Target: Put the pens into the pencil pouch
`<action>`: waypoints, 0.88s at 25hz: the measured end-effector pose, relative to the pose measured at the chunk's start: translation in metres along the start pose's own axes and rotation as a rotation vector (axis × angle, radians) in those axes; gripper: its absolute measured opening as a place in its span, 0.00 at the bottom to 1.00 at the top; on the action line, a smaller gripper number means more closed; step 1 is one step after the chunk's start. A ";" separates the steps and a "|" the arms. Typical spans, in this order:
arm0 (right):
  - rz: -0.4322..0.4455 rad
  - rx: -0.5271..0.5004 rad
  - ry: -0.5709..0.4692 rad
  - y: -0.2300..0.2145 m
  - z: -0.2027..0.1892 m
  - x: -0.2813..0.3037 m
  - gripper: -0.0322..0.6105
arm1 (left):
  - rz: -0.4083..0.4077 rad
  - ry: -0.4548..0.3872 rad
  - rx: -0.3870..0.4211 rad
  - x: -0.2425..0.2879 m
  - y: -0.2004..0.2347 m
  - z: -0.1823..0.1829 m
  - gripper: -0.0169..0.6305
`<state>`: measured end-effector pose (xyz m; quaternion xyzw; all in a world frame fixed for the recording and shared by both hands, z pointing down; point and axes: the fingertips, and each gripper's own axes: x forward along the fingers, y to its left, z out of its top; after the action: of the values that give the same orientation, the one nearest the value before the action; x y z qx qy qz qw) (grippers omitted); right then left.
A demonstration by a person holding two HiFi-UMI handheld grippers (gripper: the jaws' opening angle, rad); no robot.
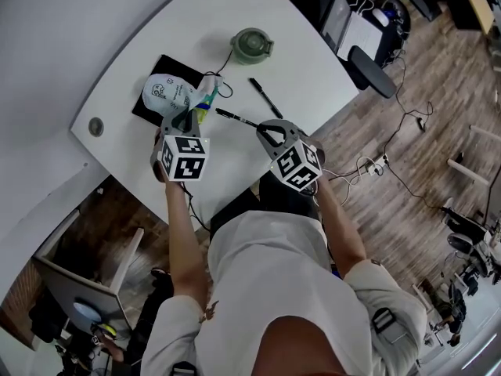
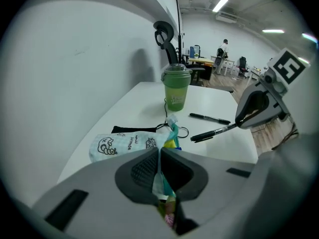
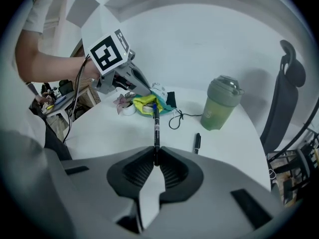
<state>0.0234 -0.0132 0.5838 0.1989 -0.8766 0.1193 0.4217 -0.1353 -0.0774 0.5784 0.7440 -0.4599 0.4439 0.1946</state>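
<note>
The pale blue pencil pouch [image 1: 172,94] with cartoon print lies on a black mat [image 1: 156,81], its open mouth [image 1: 205,92] towards the pens. My left gripper [image 2: 159,171] is shut on the pouch's mouth edge [image 2: 172,133], lifting it. My right gripper [image 3: 156,161] is shut on a black pen [image 3: 156,128], held level and aimed at the pouch opening [image 3: 147,102]. In the head view the same held pen [image 1: 235,117] sticks out from the right gripper [image 1: 270,131]. A second black pen [image 1: 265,97] lies loose on the white table [image 1: 102,45].
A green lidded cup [image 1: 251,44] stands at the back of the table, with a black cord [image 1: 228,73] running from it to the pouch. A round cable hole [image 1: 95,126] is at the table's left. A black office chair [image 1: 368,61] stands past the right edge.
</note>
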 end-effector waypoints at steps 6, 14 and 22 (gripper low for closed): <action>0.026 -0.039 0.001 0.011 0.020 0.009 0.11 | -0.016 -0.021 -0.026 -0.007 -0.007 0.004 0.04; 0.049 -0.047 0.008 0.021 0.036 0.028 0.11 | -0.039 -0.041 -0.049 -0.014 -0.015 0.008 0.04; 0.047 -0.015 -0.019 0.019 0.060 0.044 0.11 | -0.104 -0.084 -0.108 -0.020 -0.020 0.016 0.04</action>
<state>-0.0516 -0.0298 0.5802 0.1763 -0.8859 0.1206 0.4117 -0.1142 -0.0681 0.5553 0.7734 -0.4515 0.3761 0.2378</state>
